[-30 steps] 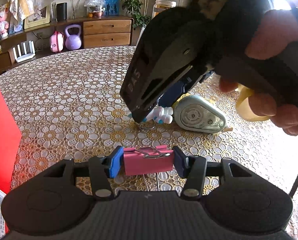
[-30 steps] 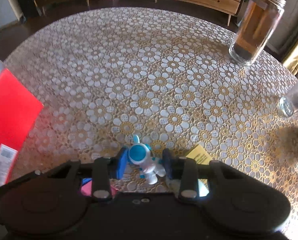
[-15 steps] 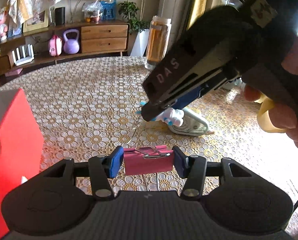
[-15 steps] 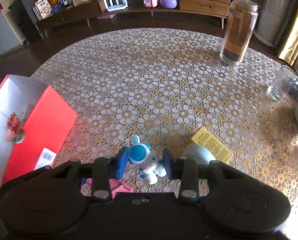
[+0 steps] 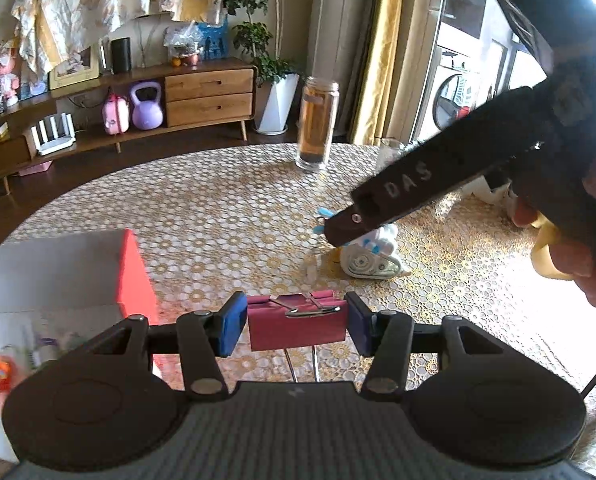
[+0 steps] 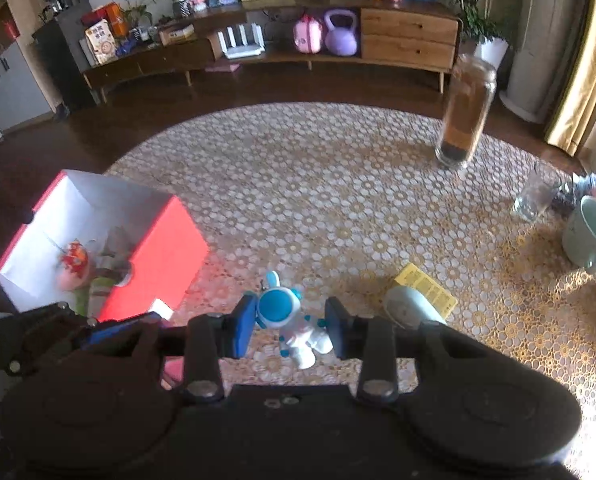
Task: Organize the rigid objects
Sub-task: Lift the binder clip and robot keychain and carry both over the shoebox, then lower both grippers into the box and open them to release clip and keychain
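Left gripper (image 5: 296, 322): clamped on the pink clip (image 5: 297, 326).
Right gripper (image 6: 291, 330): clamped on the toy robot (image 6: 288, 316).
Tip: keep squeezing; let go over the red box (image 6: 154, 248) on the left.

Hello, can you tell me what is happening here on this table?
A person is tidying small items into a red box, holding a gripper in each hand. The left gripper is shut on a pink binder clip, and the right gripper is shut on a small blue-and-white toy figure. Both items are held above the flowered tablecloth, not yet in the box, which already holds a few things. A correction tape dispenser lies on the table.
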A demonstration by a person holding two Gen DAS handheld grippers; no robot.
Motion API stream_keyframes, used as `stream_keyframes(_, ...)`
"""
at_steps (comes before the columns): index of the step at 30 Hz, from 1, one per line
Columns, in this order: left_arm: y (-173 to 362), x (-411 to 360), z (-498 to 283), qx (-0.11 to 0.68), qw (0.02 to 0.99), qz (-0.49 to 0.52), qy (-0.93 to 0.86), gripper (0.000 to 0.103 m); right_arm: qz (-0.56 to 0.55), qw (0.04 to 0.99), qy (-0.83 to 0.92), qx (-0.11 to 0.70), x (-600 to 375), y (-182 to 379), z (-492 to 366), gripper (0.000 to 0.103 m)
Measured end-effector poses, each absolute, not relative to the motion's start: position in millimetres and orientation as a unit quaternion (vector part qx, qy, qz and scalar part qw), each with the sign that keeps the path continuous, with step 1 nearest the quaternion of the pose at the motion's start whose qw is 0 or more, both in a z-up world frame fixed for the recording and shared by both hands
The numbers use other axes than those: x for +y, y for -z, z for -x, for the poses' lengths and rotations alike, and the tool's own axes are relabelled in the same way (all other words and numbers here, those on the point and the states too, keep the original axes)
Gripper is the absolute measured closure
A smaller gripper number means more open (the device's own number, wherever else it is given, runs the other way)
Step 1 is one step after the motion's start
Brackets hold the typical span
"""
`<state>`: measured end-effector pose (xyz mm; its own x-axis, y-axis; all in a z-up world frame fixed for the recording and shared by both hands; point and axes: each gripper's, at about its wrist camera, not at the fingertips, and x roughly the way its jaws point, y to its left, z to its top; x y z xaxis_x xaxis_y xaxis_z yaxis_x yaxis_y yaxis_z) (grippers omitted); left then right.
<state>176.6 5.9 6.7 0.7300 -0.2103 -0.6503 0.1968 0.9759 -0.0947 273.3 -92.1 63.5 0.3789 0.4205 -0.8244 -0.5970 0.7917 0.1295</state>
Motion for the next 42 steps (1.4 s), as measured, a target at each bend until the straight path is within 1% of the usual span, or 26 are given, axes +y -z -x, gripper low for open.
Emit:
stream_keyframes(10,-38,74,-157,0.342,0.937,0.015,0.064,0.05,0.102,0.825,-0.341,0.439,-53,-92,-237,0.066)
stream_keyframes(21,-42,160,-145,0.339,0.94,0.032,-0.002,0.05,0.122,0.808,-0.38,0.433,15,-93,-212,0.066)
stream_keyframes(32,-20,243,-162,0.363,0.928,0.039,-0.071,0.05,0.171,0.782,-0.405,0.441,78,-66,-190,0.066)
stream_keyframes(37,-5,265,-178,0.378,0.921,0.045,-0.082,0.05,0.207,0.773,-0.404,0.443,97,-48,-186,0.066)
stream_keyframes(42,10,269,-200,0.394,0.914,0.053,-0.077,0.05,0.244,0.767,-0.394,0.445,111,-26,-181,0.066)
